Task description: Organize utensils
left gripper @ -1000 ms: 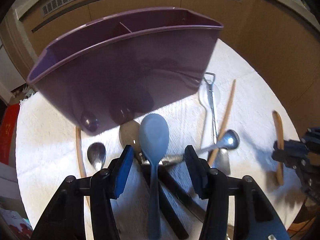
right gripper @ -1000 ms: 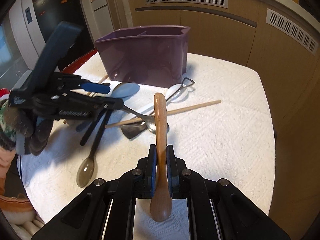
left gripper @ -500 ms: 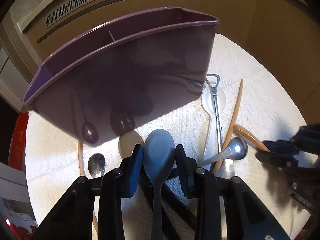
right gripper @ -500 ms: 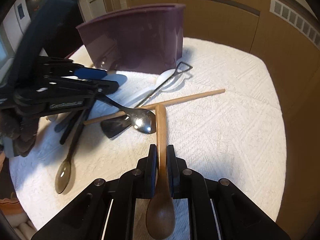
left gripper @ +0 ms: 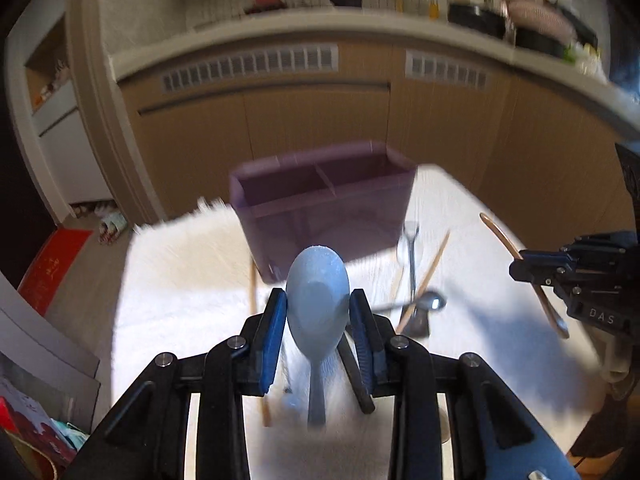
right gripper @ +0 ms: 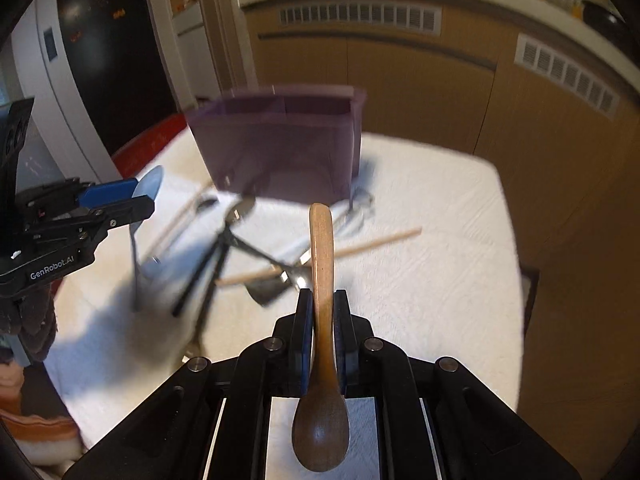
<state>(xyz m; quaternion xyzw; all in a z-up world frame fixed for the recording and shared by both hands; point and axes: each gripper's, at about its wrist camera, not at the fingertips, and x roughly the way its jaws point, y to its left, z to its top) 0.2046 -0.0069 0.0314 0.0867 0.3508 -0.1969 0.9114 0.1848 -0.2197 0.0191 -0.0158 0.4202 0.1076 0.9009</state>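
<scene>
Left gripper (left gripper: 318, 312), jaws closed since a second ago, now clamps the blue spoon (left gripper: 318, 300) and has lifted it clear of the cloth (left gripper: 460, 360), short of the caddy (left gripper: 320, 204). Right gripper (right gripper: 323, 328) stays clamped on the wooden spoon (right gripper: 322, 320); both await binning.

I'm in a home kitchen: wooden cabinets (left gripper: 312, 120) with vent grilles (left gripper: 250, 68) line the wall, pots (left gripper: 476, 20) sit on the ledge above, and spoons (right gripper: 236, 212) lie across my cloth-covered tabletop (right gripper: 432, 272).
</scene>
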